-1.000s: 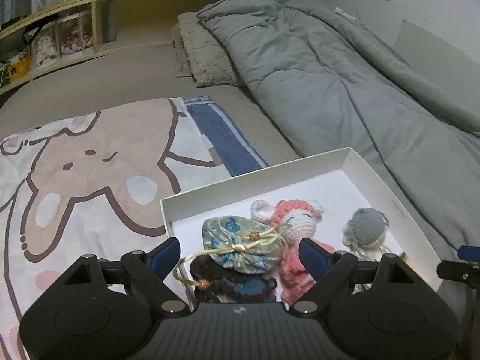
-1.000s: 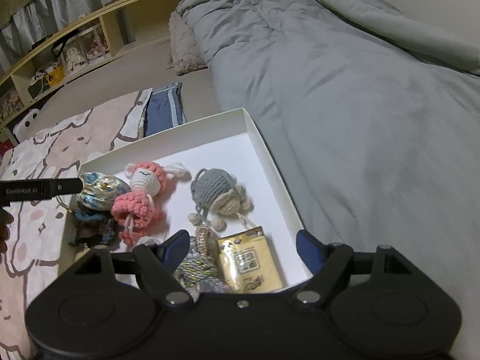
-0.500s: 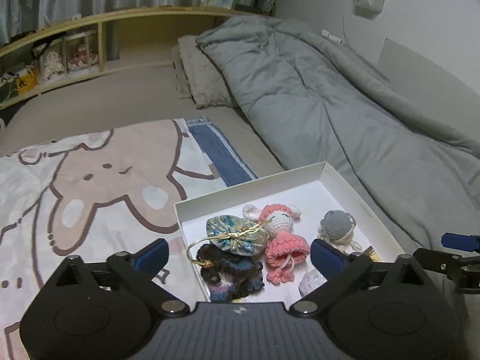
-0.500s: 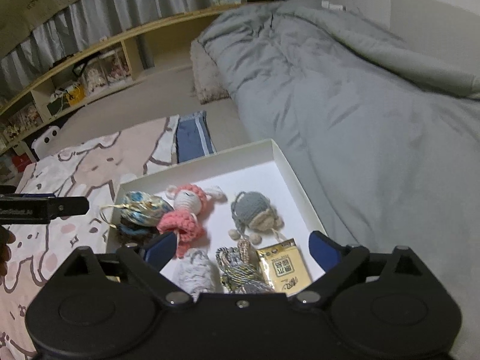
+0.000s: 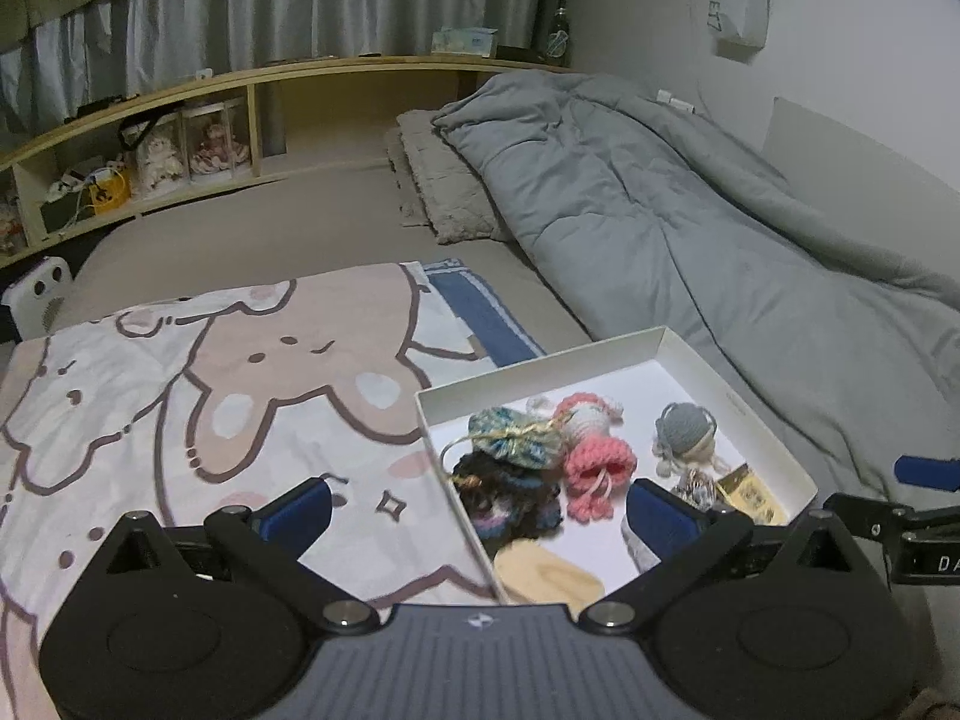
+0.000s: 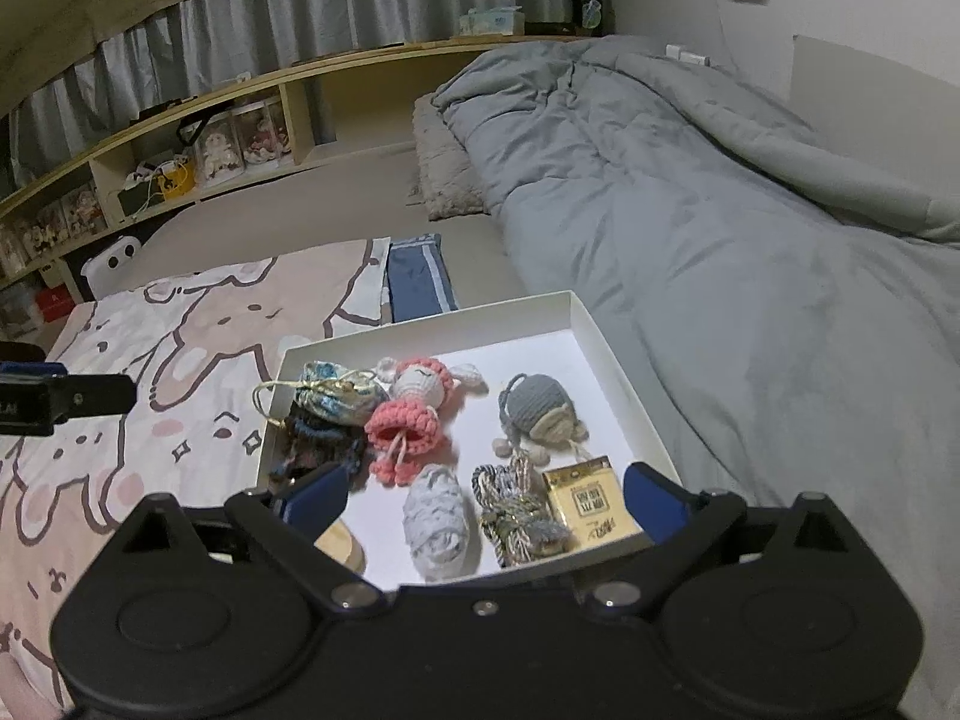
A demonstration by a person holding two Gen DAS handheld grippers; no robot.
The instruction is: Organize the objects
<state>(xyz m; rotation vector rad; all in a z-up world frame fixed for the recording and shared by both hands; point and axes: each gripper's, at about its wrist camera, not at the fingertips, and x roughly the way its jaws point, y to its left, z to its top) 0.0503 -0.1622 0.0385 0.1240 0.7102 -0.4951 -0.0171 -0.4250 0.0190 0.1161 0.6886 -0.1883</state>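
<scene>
A shallow white box (image 5: pixel 600 348) (image 6: pixel 432 315) lies on the bed. It holds a pink crochet doll (image 5: pixel 594 450) (image 6: pixel 414 414), a grey crochet figure (image 5: pixel 684 429) (image 6: pixel 537 408), a blue-gold drawstring pouch (image 5: pixel 510 441) (image 6: pixel 336 396), a dark crochet piece (image 5: pixel 510 492), a gold packet (image 6: pixel 591 504), a white knitted item (image 6: pixel 438 528) and a tasselled cord (image 6: pixel 516 510). My left gripper (image 5: pixel 480 513) hangs open above the box's near left corner, holding nothing. My right gripper (image 6: pixel 486 498) hovers over the near edge, its jaws opening, with nothing between them.
A cartoon-print blanket (image 5: pixel 210 396) covers the bed left of the box. A folded blue cloth (image 6: pixel 414 279) lies beyond it. A grey duvet (image 5: pixel 690 228) fills the right side, with a pillow (image 5: pixel 438 192) at its head. Wooden shelves (image 5: pixel 150 150) run along the back.
Both grippers have drawn back and risen from the box, so it looks smaller and more of the room shows. The jaws of both have spread wider.
</scene>
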